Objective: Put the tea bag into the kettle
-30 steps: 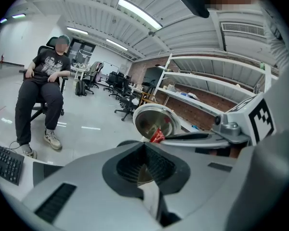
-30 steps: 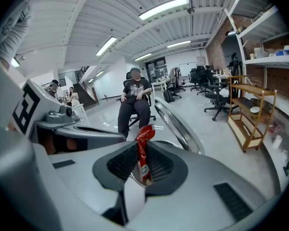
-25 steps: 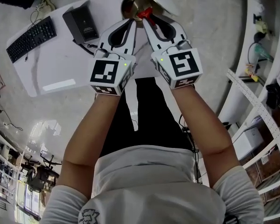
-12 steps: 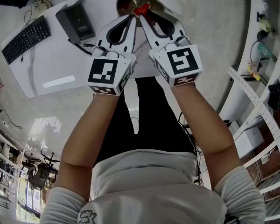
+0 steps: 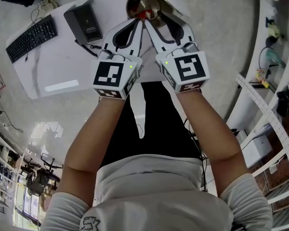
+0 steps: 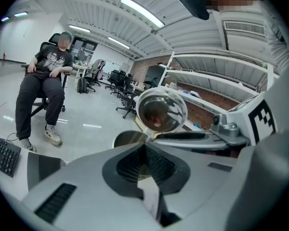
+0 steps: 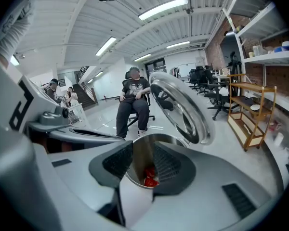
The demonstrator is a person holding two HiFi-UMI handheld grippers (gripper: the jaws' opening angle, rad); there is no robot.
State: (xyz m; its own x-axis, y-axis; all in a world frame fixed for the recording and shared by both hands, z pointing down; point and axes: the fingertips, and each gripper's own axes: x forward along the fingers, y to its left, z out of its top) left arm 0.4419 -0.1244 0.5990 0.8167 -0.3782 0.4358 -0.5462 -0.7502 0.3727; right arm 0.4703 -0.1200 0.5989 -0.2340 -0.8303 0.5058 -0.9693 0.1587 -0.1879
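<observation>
**Q:** How are the jaws set?
**A:** The left gripper is pressed together, empty. The right gripper has just been opened; nothing is pinched.

**Q:** Tea bag?
**A:** The tea bag is seen inside the kettle, by the tabletop's far edge. It is judged light and soft, and is best pinched gently at its top.

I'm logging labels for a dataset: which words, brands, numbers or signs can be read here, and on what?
No text is legible.
Marker cubes: black-and-white square patterns only, no letters.
Keyboard: key legends too small to read.
Seated person's T-shirt: pale print, too blurred.
Grey shirt of the person holding the grippers: dark logo, cut off, unreadable.
</observation>
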